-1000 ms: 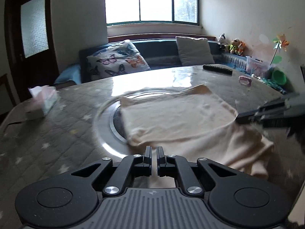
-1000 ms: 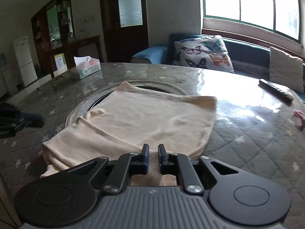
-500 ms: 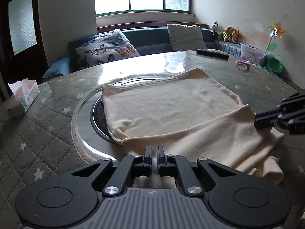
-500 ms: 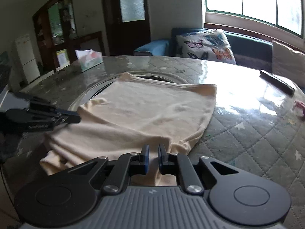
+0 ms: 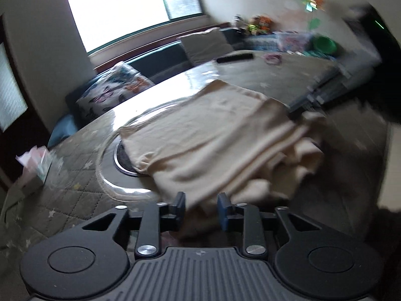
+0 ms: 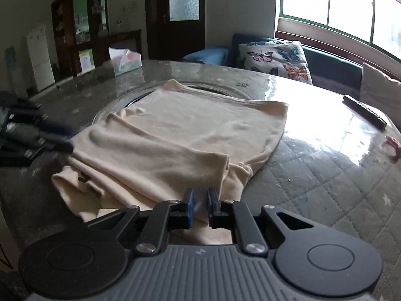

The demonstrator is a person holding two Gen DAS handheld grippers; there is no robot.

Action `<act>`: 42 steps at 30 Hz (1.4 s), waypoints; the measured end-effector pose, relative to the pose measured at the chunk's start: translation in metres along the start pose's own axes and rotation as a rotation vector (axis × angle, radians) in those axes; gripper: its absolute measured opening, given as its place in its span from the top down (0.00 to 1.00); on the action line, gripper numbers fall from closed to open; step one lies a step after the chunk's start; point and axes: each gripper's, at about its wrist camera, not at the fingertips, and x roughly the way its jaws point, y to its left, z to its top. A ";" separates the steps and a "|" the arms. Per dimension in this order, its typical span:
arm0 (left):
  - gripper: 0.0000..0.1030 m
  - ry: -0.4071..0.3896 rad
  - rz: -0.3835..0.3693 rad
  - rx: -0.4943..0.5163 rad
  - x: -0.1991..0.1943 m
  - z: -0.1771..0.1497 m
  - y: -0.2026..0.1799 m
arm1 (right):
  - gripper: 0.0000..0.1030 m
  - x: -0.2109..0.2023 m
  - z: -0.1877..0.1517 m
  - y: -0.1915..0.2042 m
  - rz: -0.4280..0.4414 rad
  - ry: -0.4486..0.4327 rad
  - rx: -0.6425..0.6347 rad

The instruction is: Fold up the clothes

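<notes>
A tissue box [image 6: 126, 61] holds tissues [image 6: 117, 52] beside the cream garment [image 6: 190, 135].

Soft matt cloth garment [image 6: 190, 135], glossy tabletop [image 6: 325, 130]

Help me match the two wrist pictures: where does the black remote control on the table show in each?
Left wrist: the black remote control lies upper middle, beyond the cream garment.
Right wrist: it lies at the right edge, near the window.
Shared landmark: the butterfly-print cushion.
</notes>
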 end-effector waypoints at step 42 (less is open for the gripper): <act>0.54 -0.101 -0.054 0.036 0.018 0.010 0.002 | 0.87 0.003 0.013 0.027 0.141 0.015 -0.296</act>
